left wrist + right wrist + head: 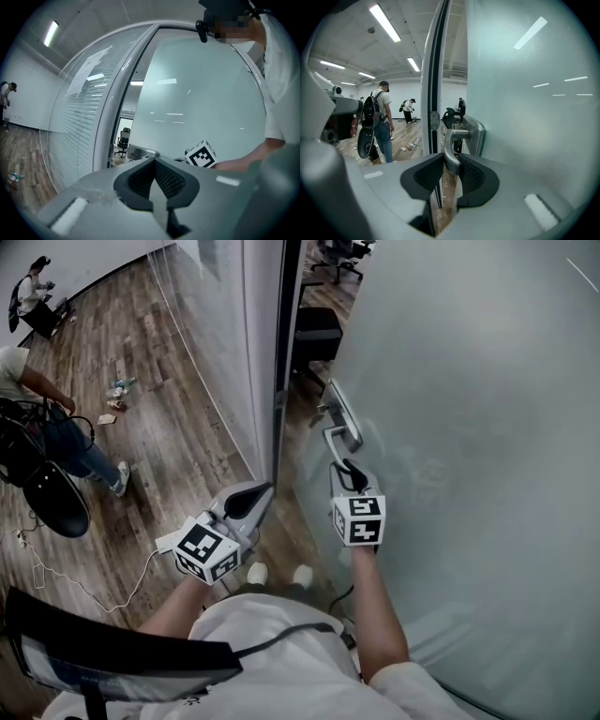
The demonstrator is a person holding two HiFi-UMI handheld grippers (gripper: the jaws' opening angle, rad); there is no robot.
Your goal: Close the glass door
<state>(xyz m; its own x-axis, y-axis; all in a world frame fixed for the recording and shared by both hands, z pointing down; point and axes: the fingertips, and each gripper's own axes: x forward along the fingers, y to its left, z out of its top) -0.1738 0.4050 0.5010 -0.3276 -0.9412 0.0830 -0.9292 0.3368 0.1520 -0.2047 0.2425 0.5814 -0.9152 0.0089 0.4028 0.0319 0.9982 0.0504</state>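
Close to the camera, low in the middle, the right gripper (352, 476) has its fingers squeezed on the metal door handle (339, 427). Just left of it, the left gripper (246, 501) has its fingers shut tight with nothing in them. The glass door (469, 427) fills the right side, a little way open from the door frame (281, 352).

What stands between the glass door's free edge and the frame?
Nothing visible: the gap between glass door and frame shows only floor. The left hand-held gripper hangs beside the frame, not in the gap.
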